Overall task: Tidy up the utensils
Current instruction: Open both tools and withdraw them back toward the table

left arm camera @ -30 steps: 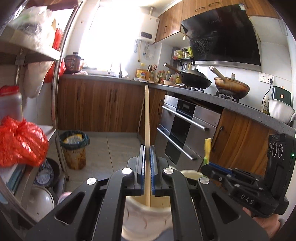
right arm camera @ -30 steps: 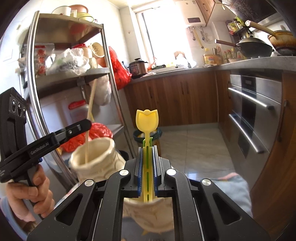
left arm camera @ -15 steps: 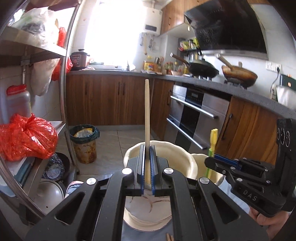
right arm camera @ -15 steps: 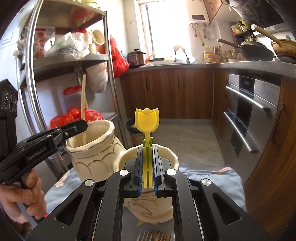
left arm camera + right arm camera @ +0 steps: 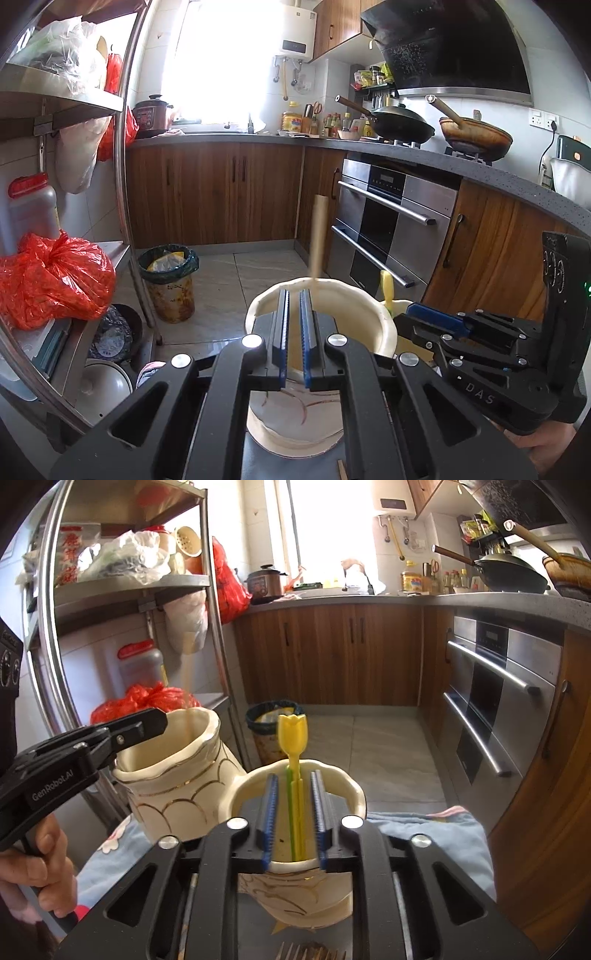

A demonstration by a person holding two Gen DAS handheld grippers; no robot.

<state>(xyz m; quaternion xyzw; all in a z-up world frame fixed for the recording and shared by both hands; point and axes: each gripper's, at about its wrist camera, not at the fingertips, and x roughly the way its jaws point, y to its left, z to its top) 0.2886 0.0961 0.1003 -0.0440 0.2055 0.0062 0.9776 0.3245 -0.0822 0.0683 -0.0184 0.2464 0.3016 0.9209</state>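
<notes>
On the surface: a pale blue cloth with a flower print covers it; both vases stand on this cloth, and fork tines show at the bottom edge of the right wrist view.
Left gripper: released, its blue-padded jaws parted with nothing between them, poised over the mouth of the larger cream vase.
Wooden stick: blurred, standing nearly upright with its lower end inside the larger cream vase, just ahead of the parted jaws and touching neither.
Right gripper: also released, jaws spread to either side of the yellow tulip-topped utensil without touching it.
Yellow tulip-topped utensil: stands upright in the smaller cream vase, a thin green piece alongside it.
Vases: side by side and very close; whether they touch cannot be told.
Room, left side: a steel shelf rack holding plastic bags, a red bag and a jug.
Room, floor: grey tiles, a lined bin near the wooden cabinets.
Room, right side: a built-in oven under a dark counter, two woks on the hob, a black hood above.
Room, back: a bright window over the sink.
</notes>
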